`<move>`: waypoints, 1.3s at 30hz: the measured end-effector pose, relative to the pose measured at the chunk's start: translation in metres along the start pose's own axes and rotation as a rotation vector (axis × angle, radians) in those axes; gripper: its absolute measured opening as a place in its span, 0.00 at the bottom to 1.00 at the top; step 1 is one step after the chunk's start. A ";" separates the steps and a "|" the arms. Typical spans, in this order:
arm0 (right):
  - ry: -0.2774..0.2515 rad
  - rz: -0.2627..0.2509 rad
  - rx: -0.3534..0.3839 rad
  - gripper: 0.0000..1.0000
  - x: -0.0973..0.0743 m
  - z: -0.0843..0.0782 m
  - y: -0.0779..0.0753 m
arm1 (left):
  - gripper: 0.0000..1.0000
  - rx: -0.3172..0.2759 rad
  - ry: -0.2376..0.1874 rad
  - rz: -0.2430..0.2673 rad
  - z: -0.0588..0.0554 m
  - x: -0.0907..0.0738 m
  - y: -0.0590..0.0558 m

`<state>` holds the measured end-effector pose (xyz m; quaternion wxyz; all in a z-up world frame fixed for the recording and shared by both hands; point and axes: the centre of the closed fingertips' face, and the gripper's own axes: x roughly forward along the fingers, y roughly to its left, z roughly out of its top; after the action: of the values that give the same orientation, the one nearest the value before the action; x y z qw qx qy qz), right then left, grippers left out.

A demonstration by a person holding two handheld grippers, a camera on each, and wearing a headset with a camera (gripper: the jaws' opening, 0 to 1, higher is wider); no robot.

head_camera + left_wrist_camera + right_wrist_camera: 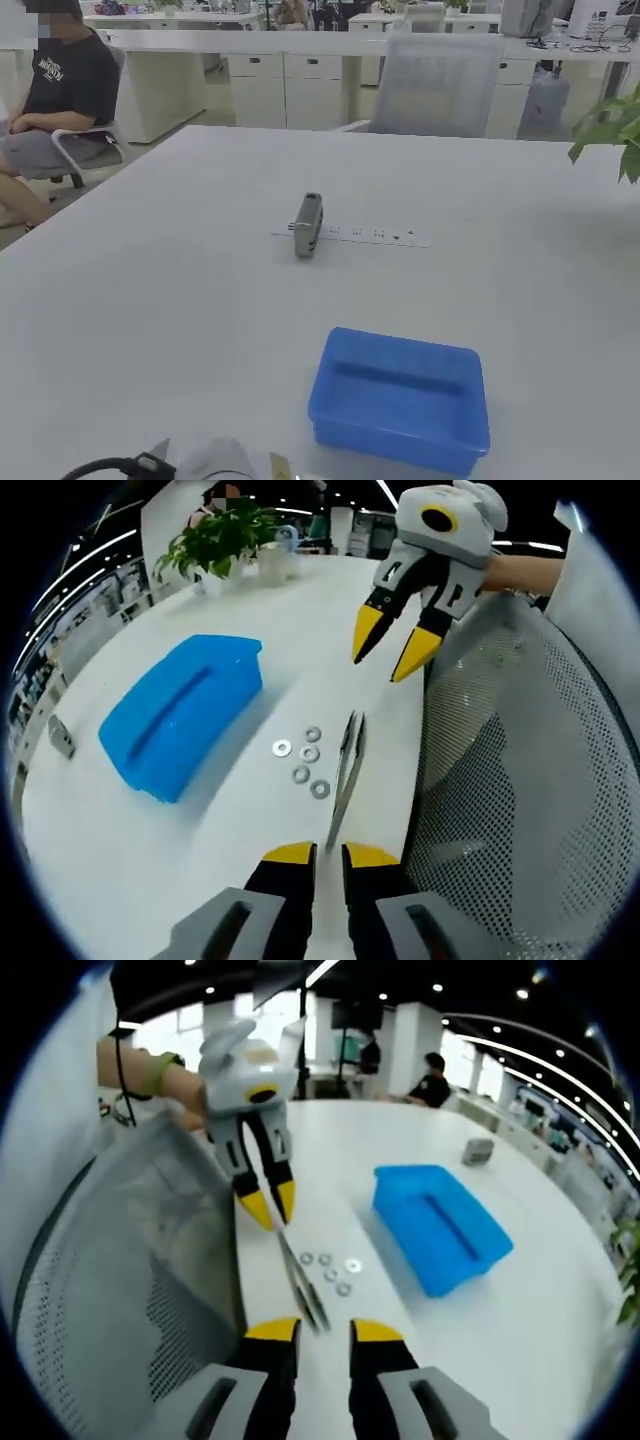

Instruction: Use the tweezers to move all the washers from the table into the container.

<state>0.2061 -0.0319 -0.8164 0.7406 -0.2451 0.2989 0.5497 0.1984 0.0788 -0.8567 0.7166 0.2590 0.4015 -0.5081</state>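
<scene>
Container (185, 715): sitting on the table (150, 860) to the left of the washers and apart from them. Its floor is looking bare blue in the head view, so nothing is reading as delivered.
Washers (310, 753): five are lying loose in a small cluster between the container and the tweezers, and all five are waiting to be moved.
Tweezers (345, 775): lying flat just right of the washers, near the table edge, with neither gripper touching them. Picking them up is looking like the step in hand.
Left gripper (330, 858): hovering just short of the tweezers' near end, jaws parted by a narrow gap and gripping nothing.
Right gripper (392, 648): hanging over the tweezers' far end, jaws spread and carrying nothing.
Chair back (500, 780): its mesh is crowding in beside the table edge.
Container's near wall (395, 430): in the head view it is hiding the strip of floor just behind it, so a washer there could be going unseen.
Pale shape with a black cable (215, 462): the head view's bottom edge is cutting it off, leaving it too cropped to name.
</scene>
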 end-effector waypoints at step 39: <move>0.047 0.154 -0.196 0.10 0.044 0.022 0.025 | 0.00 0.200 -0.061 -0.018 0.054 -0.063 -0.019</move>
<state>0.1953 0.0199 -0.8327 0.6615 -0.3056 0.2788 0.6256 0.1871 0.0628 -0.7744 0.6945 0.3100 0.3289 -0.5599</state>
